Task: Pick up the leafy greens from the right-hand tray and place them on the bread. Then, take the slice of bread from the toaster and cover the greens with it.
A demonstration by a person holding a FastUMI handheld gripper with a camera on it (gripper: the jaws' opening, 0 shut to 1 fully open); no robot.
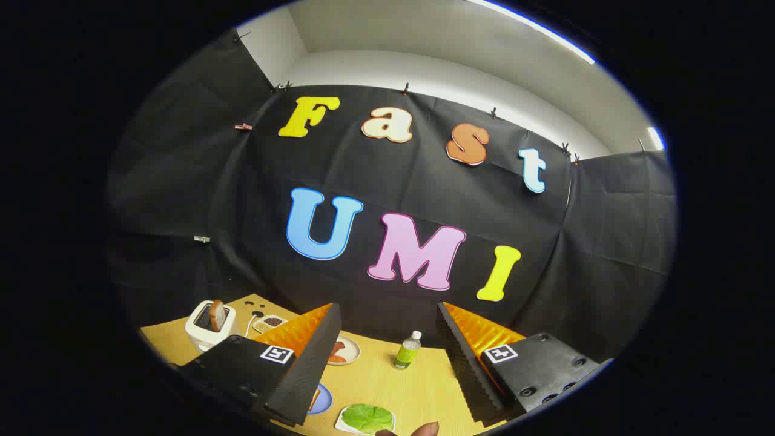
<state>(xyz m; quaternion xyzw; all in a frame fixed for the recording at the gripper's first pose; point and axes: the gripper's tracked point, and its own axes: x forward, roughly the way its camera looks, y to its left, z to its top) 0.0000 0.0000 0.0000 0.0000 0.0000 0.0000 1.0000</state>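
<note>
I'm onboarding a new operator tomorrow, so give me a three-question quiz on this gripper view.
1. True or false: the gripper is shut on the leafy greens.
2. What stands in the white toaster?
A. a slice of bread
B. a fork
C. nothing
3. Fill in: the small green ___ stands on the wooden table between the two open fingers.

Key:
1. False. The fingers are wide apart and hold nothing; the greens lie on a small tray below and between them.
2. A, the slice of bread sticks up from the slot.
3. bottle
</note>
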